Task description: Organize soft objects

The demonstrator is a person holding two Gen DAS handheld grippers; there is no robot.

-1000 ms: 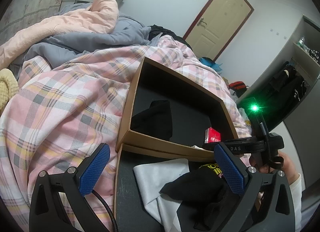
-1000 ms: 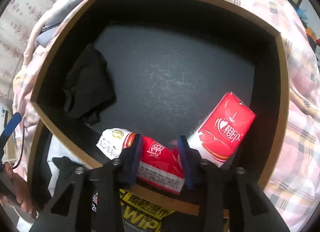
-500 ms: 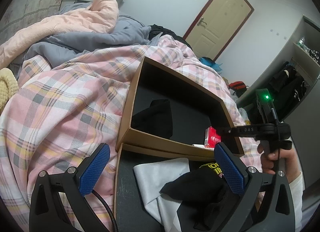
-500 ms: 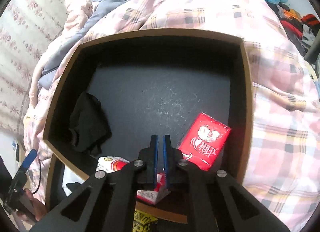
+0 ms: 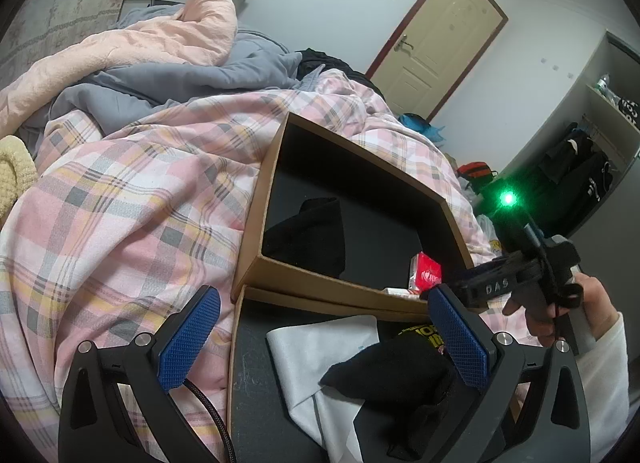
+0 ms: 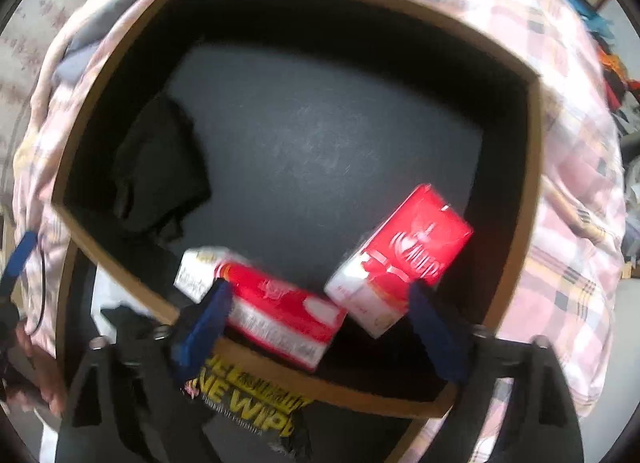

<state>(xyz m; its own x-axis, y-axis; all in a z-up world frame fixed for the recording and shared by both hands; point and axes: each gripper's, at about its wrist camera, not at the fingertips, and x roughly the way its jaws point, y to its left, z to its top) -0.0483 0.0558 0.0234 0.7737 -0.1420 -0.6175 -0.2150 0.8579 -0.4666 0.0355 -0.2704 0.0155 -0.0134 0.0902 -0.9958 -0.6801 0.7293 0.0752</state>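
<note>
A brown cardboard box (image 5: 256, 231) with a black inside lies on the bed. It holds a black cloth (image 5: 312, 231) (image 6: 160, 171) and two red tissue packs, one leaning at the right (image 6: 400, 259) and one lying at the near wall (image 6: 276, 311). My right gripper (image 6: 316, 311) is open and empty, just above the near pack. My left gripper (image 5: 324, 339) is open and empty over a second, nearer box (image 5: 236, 351) that holds a white cloth (image 5: 320, 355), a black cloth (image 5: 392, 375) and a black-and-yellow wipes pack (image 6: 244, 407).
The boxes rest on a pink plaid quilt (image 5: 132, 215). Grey and peach bedding (image 5: 160, 51) is piled at the far left. A door (image 5: 436, 47) and an open wardrobe (image 5: 576, 167) stand beyond the bed. The right gripper's body shows in the left view (image 5: 516, 283).
My right gripper let go of the tissue pack, which now lies in the far box; its jaws shut, pulled back, then opened wide close above the packs. The left gripper has not moved.
</note>
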